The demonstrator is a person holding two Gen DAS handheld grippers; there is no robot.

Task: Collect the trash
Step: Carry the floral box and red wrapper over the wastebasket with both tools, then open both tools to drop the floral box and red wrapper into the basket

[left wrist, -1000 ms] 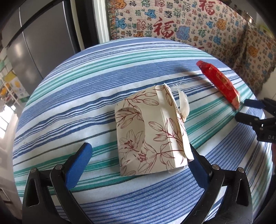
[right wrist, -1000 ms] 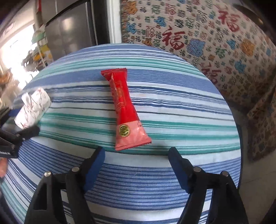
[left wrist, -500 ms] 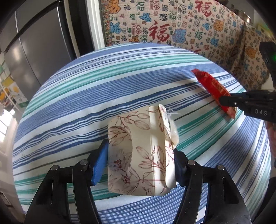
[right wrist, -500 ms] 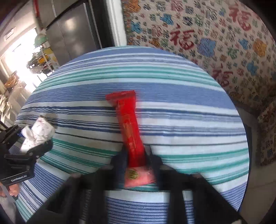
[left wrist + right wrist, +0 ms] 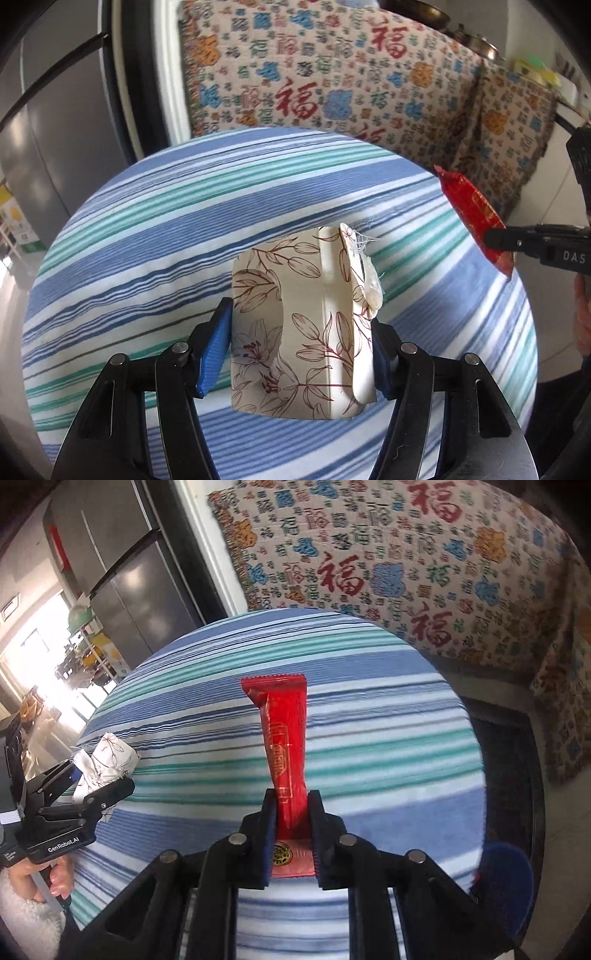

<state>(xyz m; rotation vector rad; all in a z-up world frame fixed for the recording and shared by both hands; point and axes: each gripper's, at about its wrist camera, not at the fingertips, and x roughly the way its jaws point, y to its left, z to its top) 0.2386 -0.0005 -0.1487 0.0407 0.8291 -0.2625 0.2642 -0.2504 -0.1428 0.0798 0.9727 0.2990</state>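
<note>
Left wrist view: left gripper [image 5: 301, 350], blue pads clamped on both side edges of floral paper packet [image 5: 295, 332], near end; packet raised over striped tablecloth [image 5: 147, 258]. Frayed white scrap [image 5: 371, 284] at far right corner. Likely light, thin, easily crushed; hold best kept low on the folded sides, away from the torn flap.

Right wrist view: right gripper [image 5: 291, 834], jaws pinched tight on red wrapper [image 5: 286, 746] near its near end, gold seal [image 5: 282, 850] just behind the pads; far end free, pointing away above the cloth. Probably glossy film, light, slippery, limp; firm pinch across the flat width advisable. Patterned sofa cover [image 5: 406, 572] beyond table.
</note>
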